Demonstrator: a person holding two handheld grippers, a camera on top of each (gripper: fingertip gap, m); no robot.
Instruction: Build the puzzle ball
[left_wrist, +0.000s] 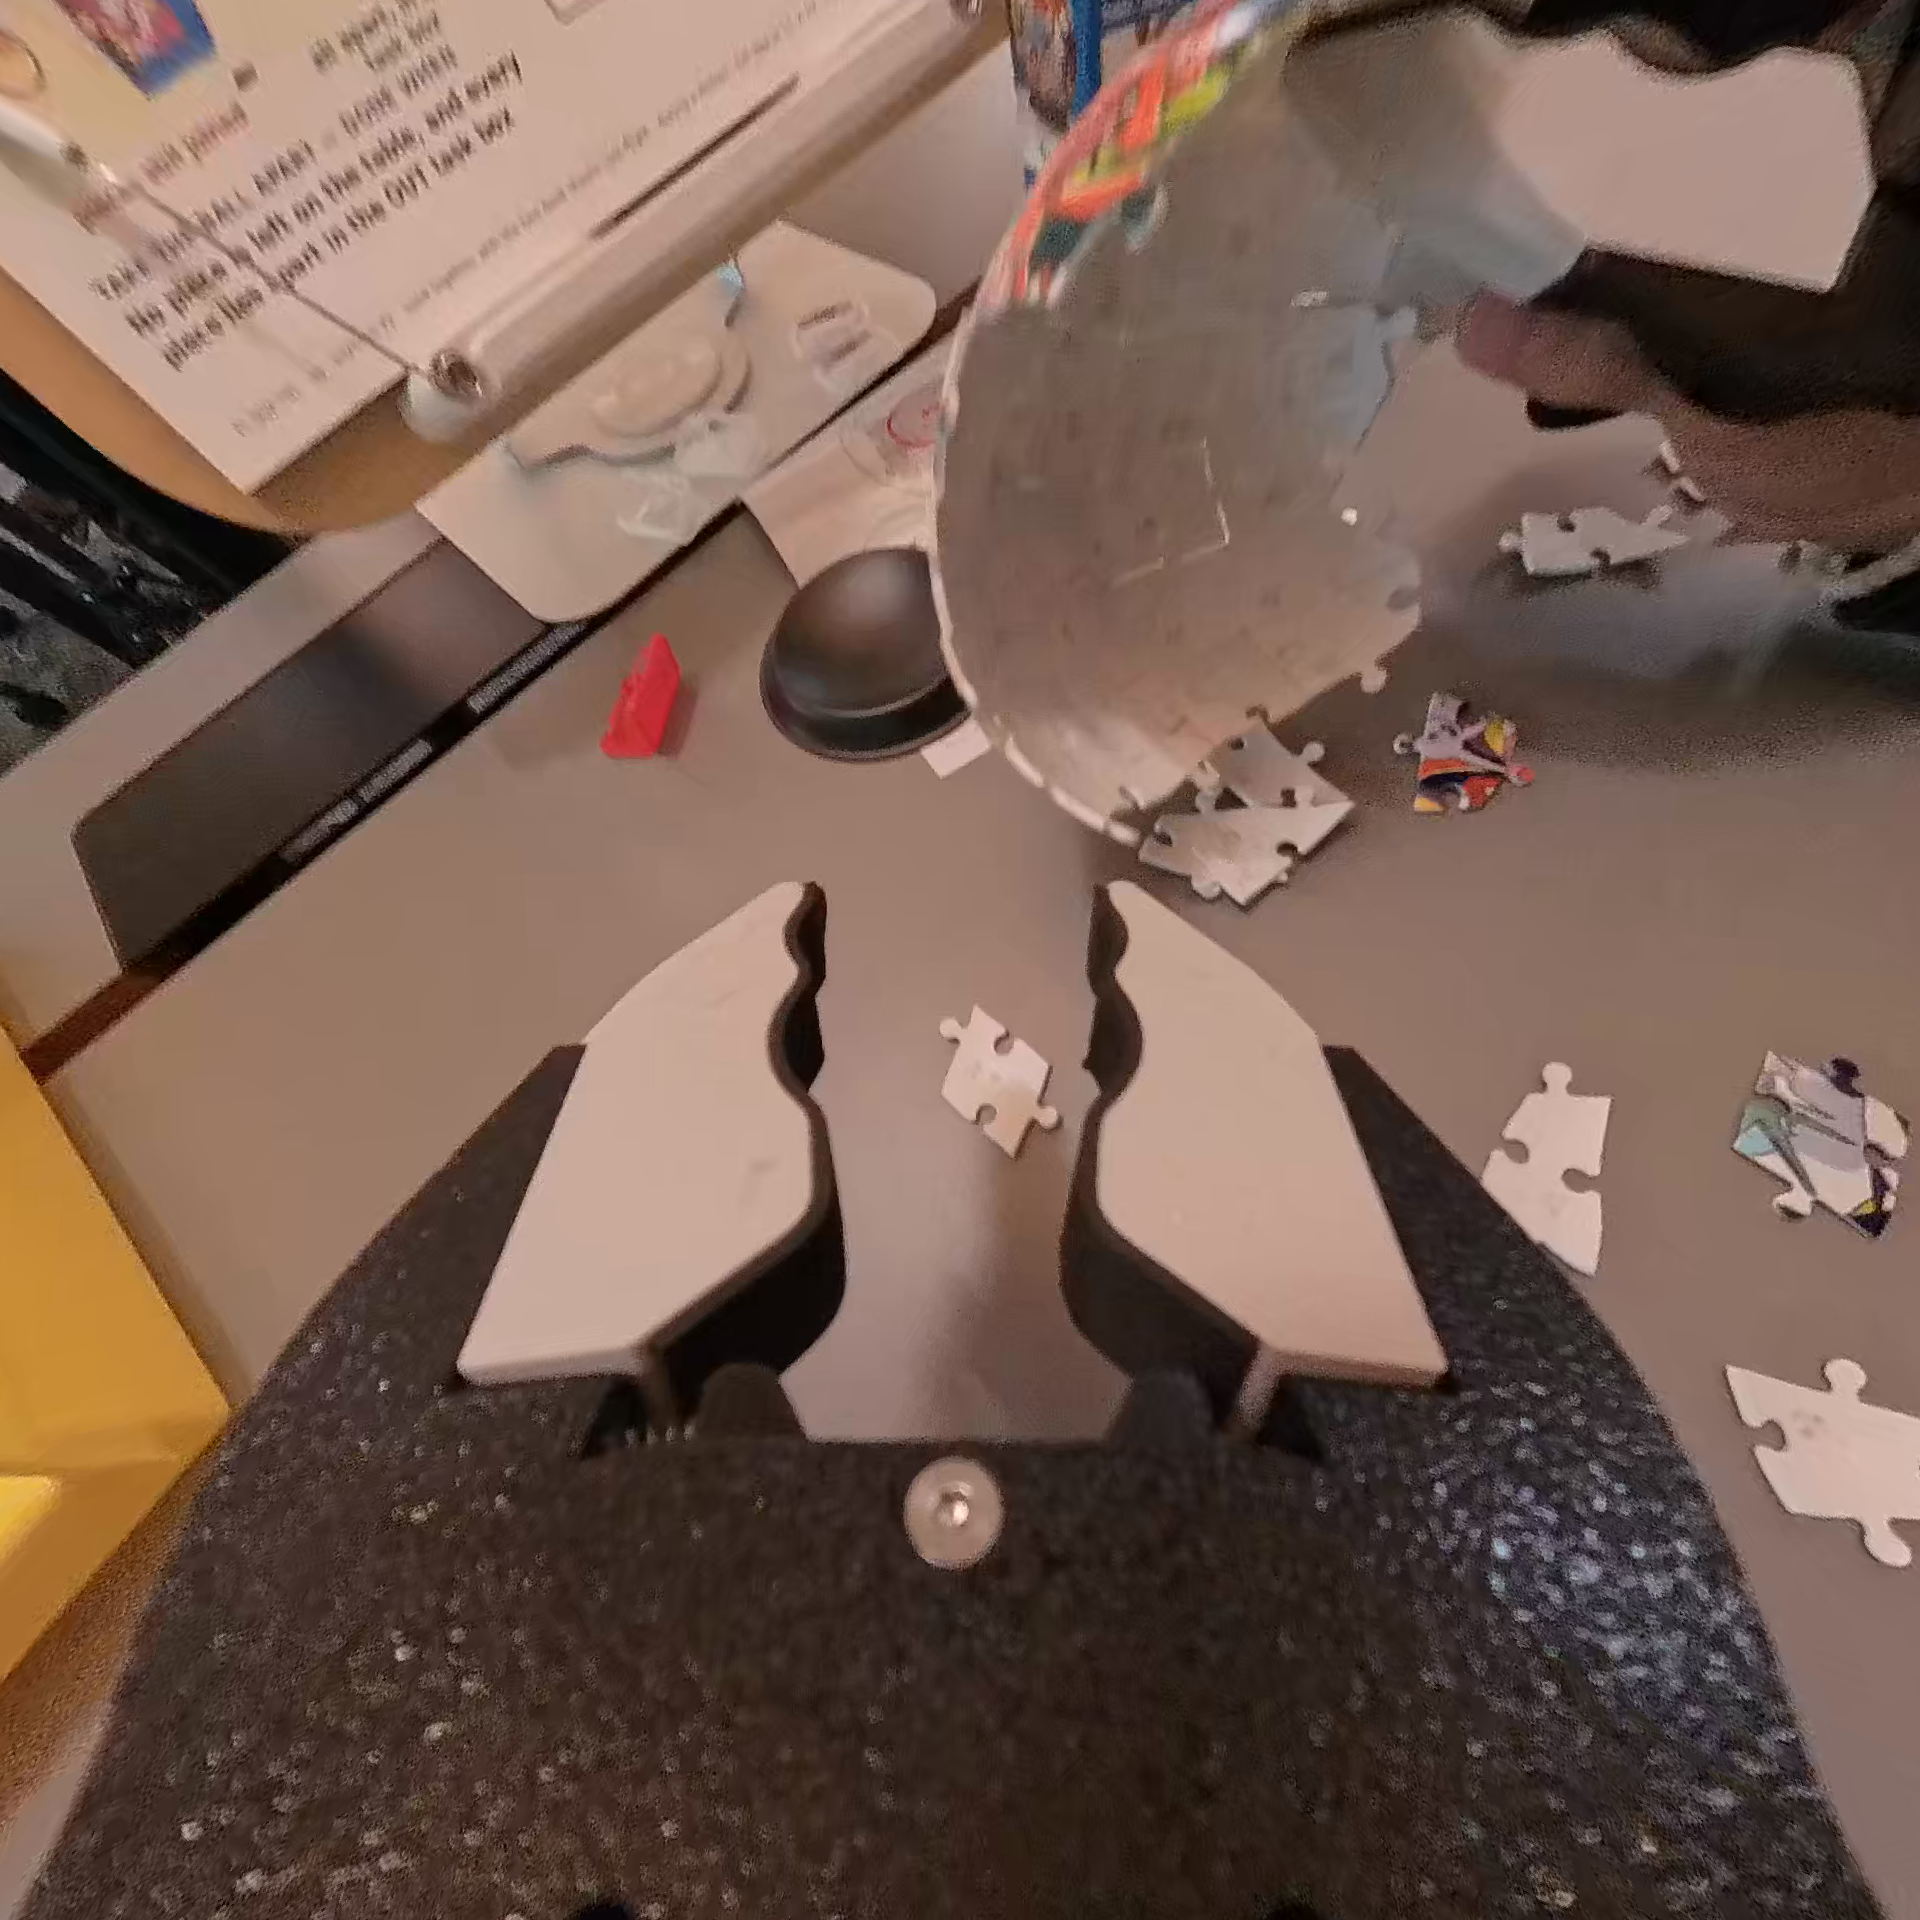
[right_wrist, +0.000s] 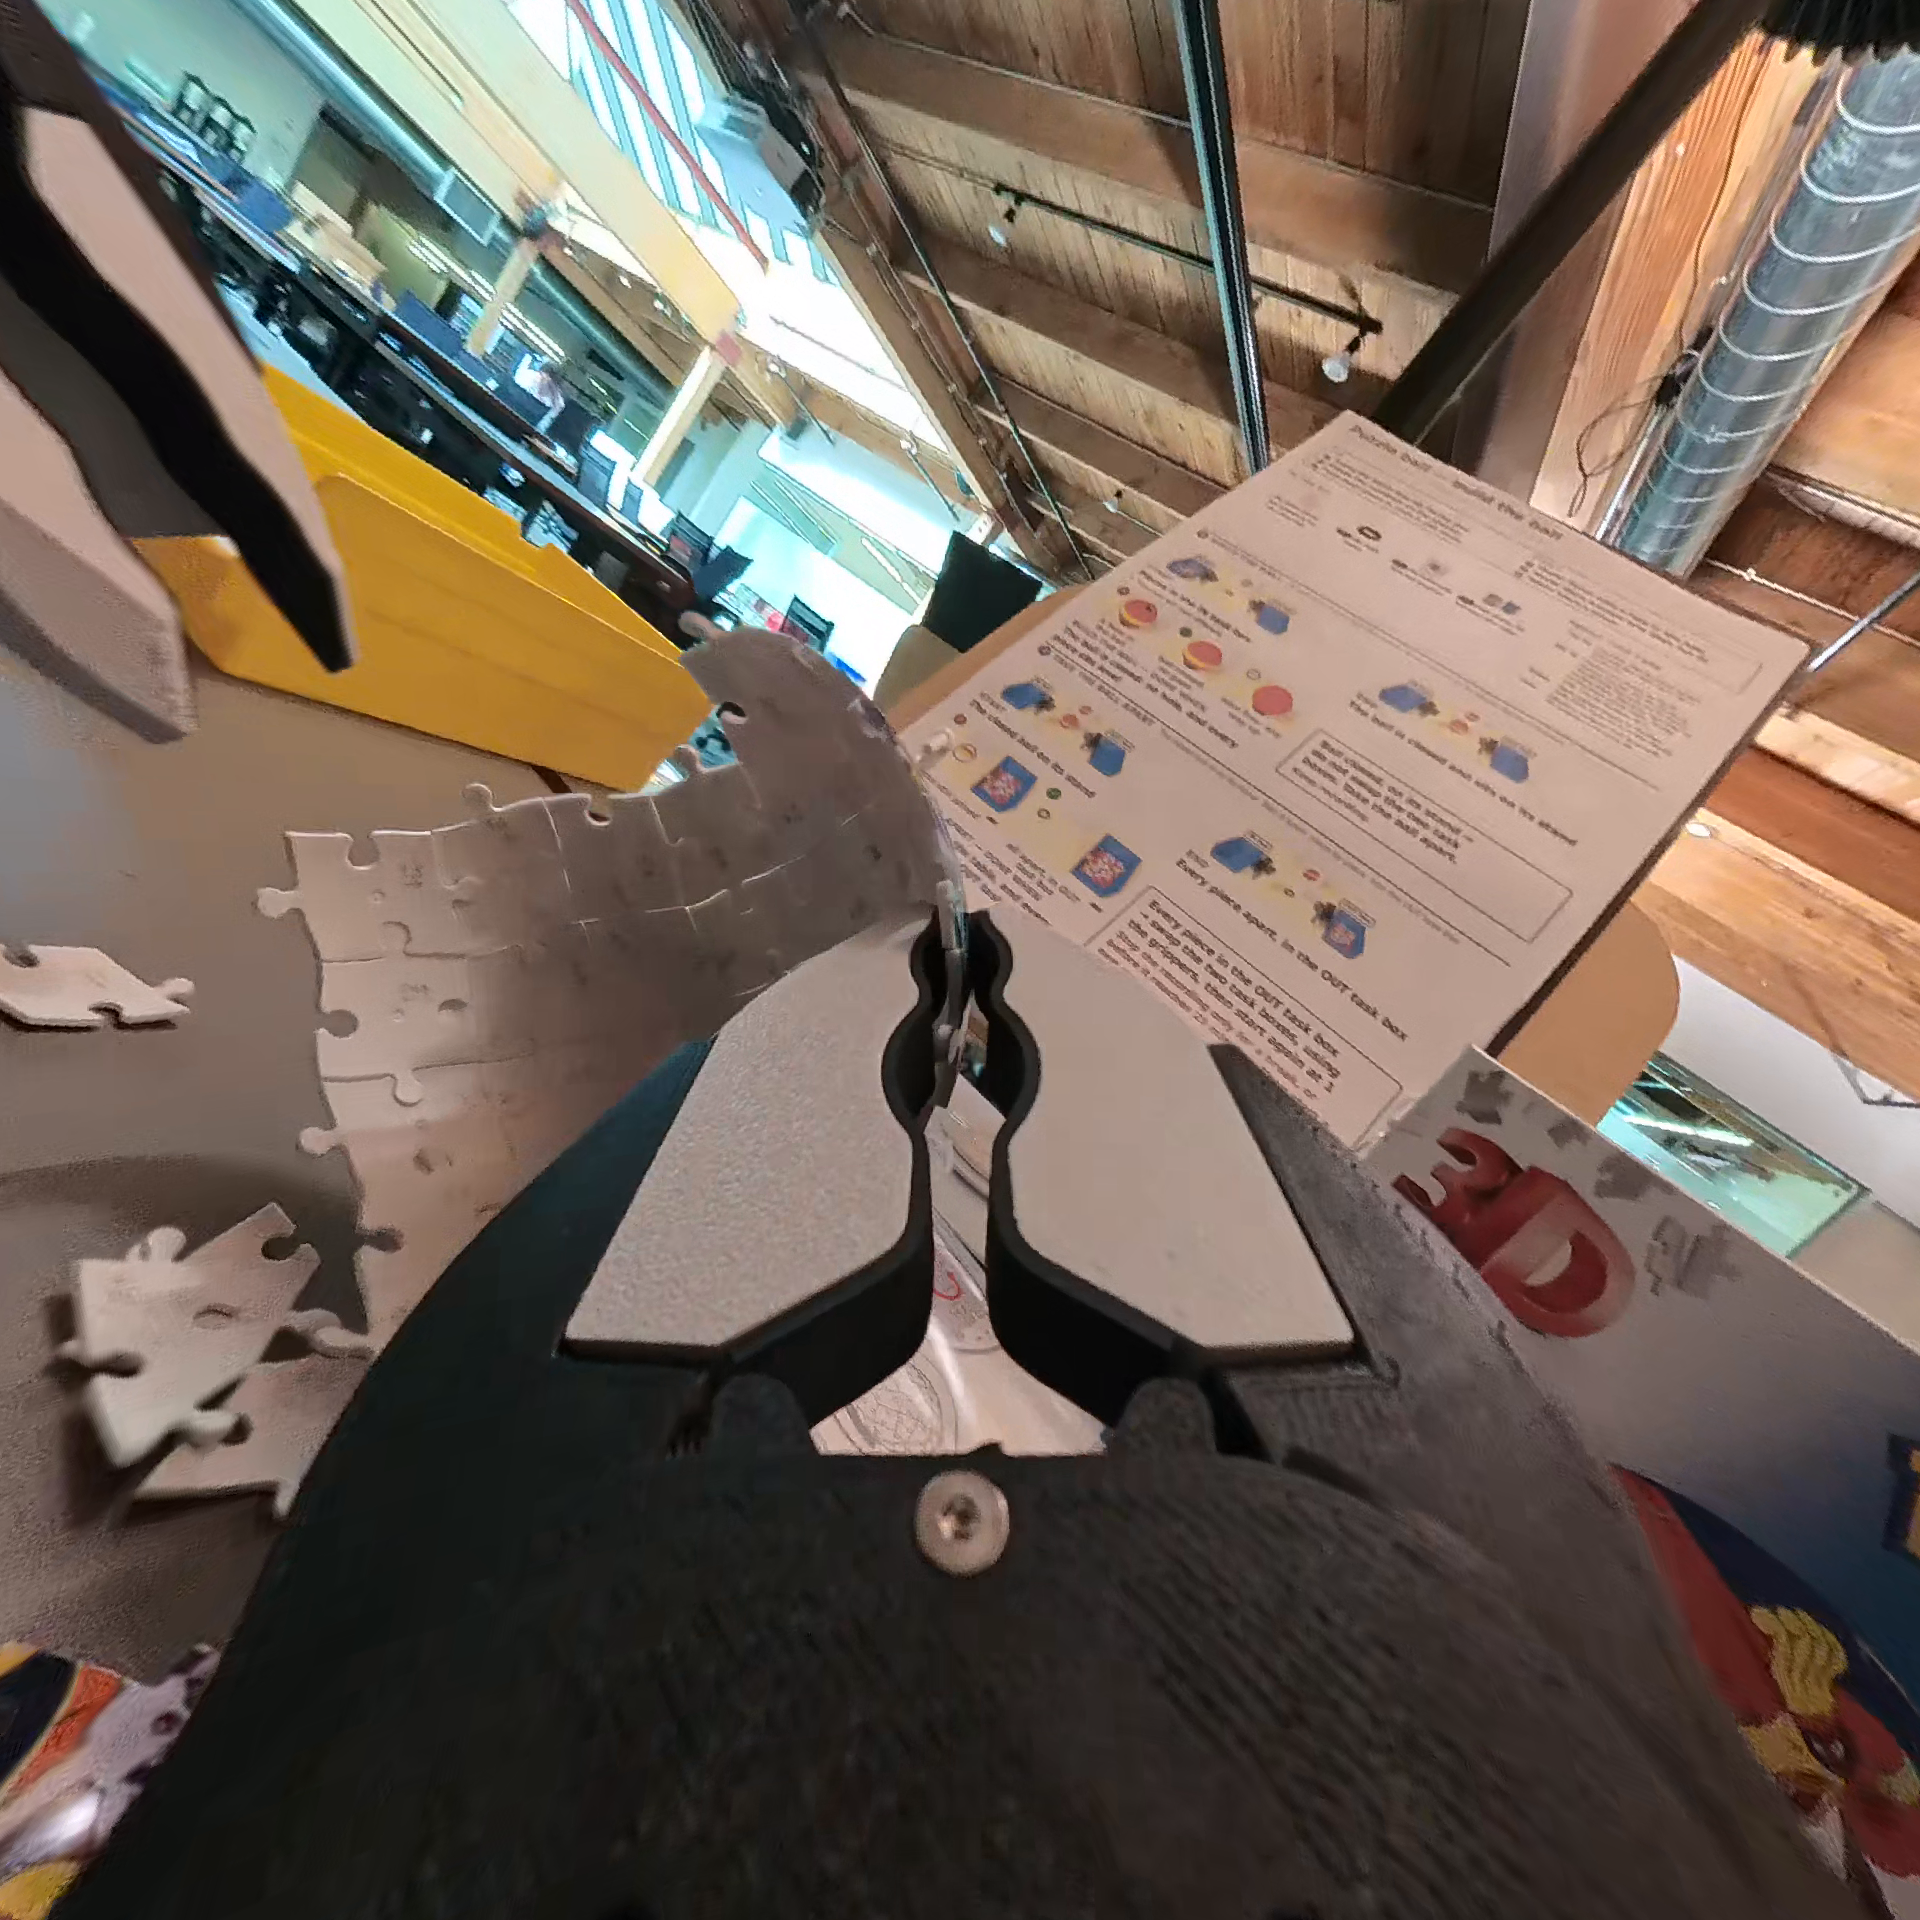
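Left gripper (left_wrist: 956, 1023) wide open, empty, above one white loose piece (left_wrist: 997, 1077) on the grey table (left_wrist: 520, 1039). Beyond, right gripper (right_wrist: 951, 997) clamped on the rim of the half-built puzzle ball (left_wrist: 1164, 499): curved thin shell, white inside, printed outside. Roughly half done; many pieces (left_wrist: 1242, 821) scattered flat around the ball.

The left wrist view looks steeply down, close over the grey table (left_wrist: 436, 1018). The right wrist view tilts up toward the wooden ceiling (right_wrist: 1091, 156). Both share the curved white partly-built puzzle shell (left_wrist: 1132, 540) (right_wrist: 582, 914).
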